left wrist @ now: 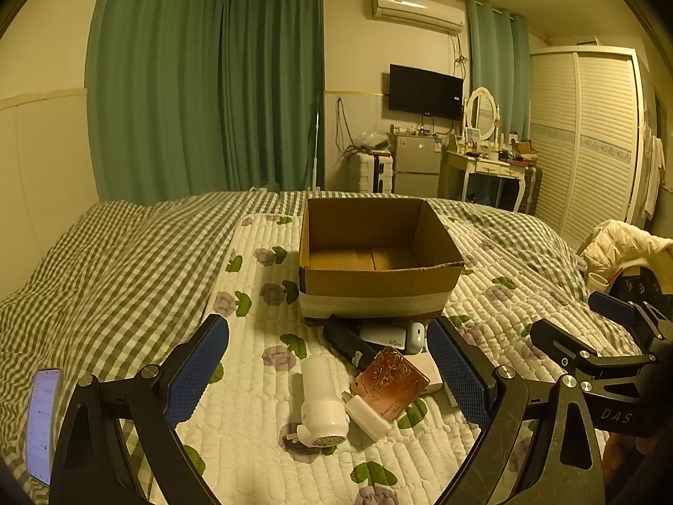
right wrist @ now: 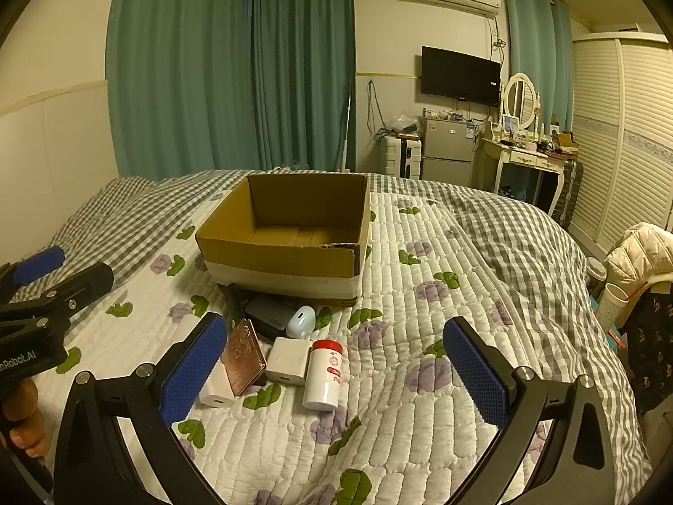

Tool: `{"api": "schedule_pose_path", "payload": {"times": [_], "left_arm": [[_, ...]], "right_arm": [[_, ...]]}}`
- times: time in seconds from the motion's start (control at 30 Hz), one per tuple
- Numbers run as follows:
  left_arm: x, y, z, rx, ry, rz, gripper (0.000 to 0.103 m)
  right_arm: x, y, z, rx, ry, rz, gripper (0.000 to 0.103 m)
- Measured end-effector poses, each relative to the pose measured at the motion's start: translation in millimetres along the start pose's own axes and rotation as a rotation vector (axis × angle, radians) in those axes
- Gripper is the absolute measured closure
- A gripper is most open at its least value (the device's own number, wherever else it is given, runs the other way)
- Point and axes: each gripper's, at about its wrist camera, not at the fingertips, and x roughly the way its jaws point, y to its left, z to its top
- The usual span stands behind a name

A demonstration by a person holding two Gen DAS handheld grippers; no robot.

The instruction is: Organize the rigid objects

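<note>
**First pick: bottle to box**

Both grippers, left and right, hover with jaws apart, holding nothing. The bottle lies before the empty box. I'd straddle its middle, squeeze squarely, and avoid nudging the charger.

Dim yellowish indoor light from overhead, soft shadows, strong fisheye curvature, dark vignetted corners.

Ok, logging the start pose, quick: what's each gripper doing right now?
Left gripper: open, holding nothing, above the clutter in front of the box.
Right gripper: open, holding nothing.
</note>
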Motion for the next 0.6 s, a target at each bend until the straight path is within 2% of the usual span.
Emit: {"api": "schedule_pose_path", "payload": {"times": [0.23, 0.33, 0.43, 0.53, 0.6], "left_arm": [[-0.4, -1.8, 7.5, 0.036, 0.002, 0.015, 0.006], [14.0, -1.8, 13.0, 0.059, 0.064, 0.04, 0.006], [39.0, 4.6, 8.6, 0.051, 0.144, 0.07, 0.006], [63.4, 9.1, -6.5, 0.032, 0.198, 0.117, 0.006], [80.0, 10.7, -19.1, 0.028, 0.257, 0.124, 0.008]], "right_arm": [[-7.0, 0.4, 10.2, 0.01, 0.029, 0.038, 0.0], [-12.6, -4.1, 27.3, 0.02, 0.072, 0.071, 0.0], [-8.1, -5.9, 42.8, -0.017, 0.12, 0.063, 0.0], [10.1, -2.7, 47.2, -0.076, 0.148, 0.074, 0.0], [29.4, -0.3, 42.9, -0.111, 0.19, 0.059, 0.0]]}}
